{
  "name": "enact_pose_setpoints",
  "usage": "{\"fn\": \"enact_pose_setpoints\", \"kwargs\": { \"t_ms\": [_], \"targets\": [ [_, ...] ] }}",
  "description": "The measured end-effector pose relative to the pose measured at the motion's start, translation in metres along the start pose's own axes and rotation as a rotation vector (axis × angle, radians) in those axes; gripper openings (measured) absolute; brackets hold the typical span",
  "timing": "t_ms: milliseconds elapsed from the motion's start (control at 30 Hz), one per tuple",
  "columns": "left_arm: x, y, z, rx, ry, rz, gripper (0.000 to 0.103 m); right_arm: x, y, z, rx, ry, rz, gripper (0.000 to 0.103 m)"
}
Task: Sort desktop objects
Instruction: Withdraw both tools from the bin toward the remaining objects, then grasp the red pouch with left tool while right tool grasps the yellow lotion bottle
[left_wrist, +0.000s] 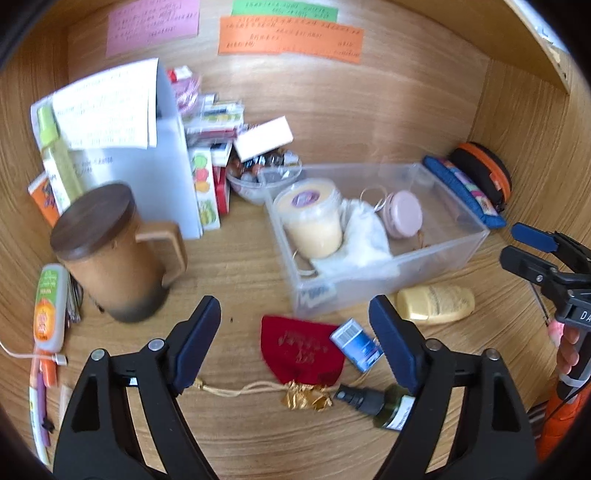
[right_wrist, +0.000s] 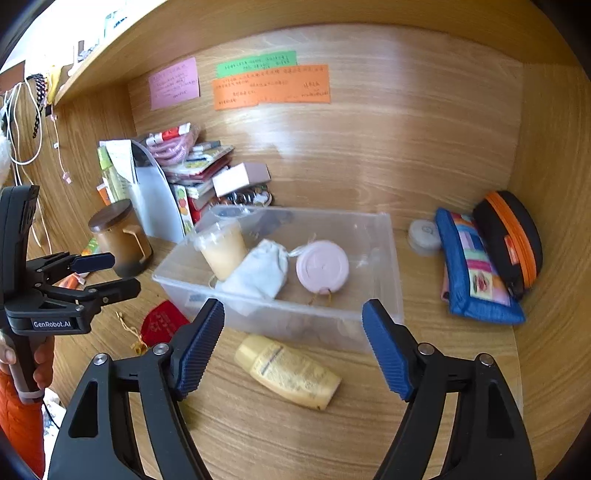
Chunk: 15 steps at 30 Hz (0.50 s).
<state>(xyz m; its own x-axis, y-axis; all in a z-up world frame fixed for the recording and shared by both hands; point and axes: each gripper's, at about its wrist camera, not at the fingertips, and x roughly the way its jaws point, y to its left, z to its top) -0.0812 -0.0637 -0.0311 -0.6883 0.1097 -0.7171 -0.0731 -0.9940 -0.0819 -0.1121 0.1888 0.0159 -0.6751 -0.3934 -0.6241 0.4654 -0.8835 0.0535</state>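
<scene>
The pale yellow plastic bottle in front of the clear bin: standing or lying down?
Lying down. The pale yellow plastic bottle rests on its side on the wooden desk, just outside the clear plastic bin, with its printed label facing up.

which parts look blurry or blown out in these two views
Left wrist view: the lidded mug and white papers are motion-smeared, and the back wall's straight lines bow. Right wrist view: sharper overall, with soft glare on the back wall and a dark vignette at the corners.

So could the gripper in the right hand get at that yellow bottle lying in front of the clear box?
Probably yes. The right gripper is open and empty, with the yellow bottle lying flat on the desk between its fingers' lines, nothing over it. The clear box sits just behind.
</scene>
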Motion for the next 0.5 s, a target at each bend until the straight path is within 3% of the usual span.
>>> {"fn": "enact_pose_setpoints", "kwargs": {
  "t_ms": [500],
  "targets": [
    [0.042, 0.016, -0.039, -0.015, 0.150, -0.004, 0.083, 0.044, -0.010, -0.057, -0.008, 0.191, -0.040, 0.075]
  ]
}}
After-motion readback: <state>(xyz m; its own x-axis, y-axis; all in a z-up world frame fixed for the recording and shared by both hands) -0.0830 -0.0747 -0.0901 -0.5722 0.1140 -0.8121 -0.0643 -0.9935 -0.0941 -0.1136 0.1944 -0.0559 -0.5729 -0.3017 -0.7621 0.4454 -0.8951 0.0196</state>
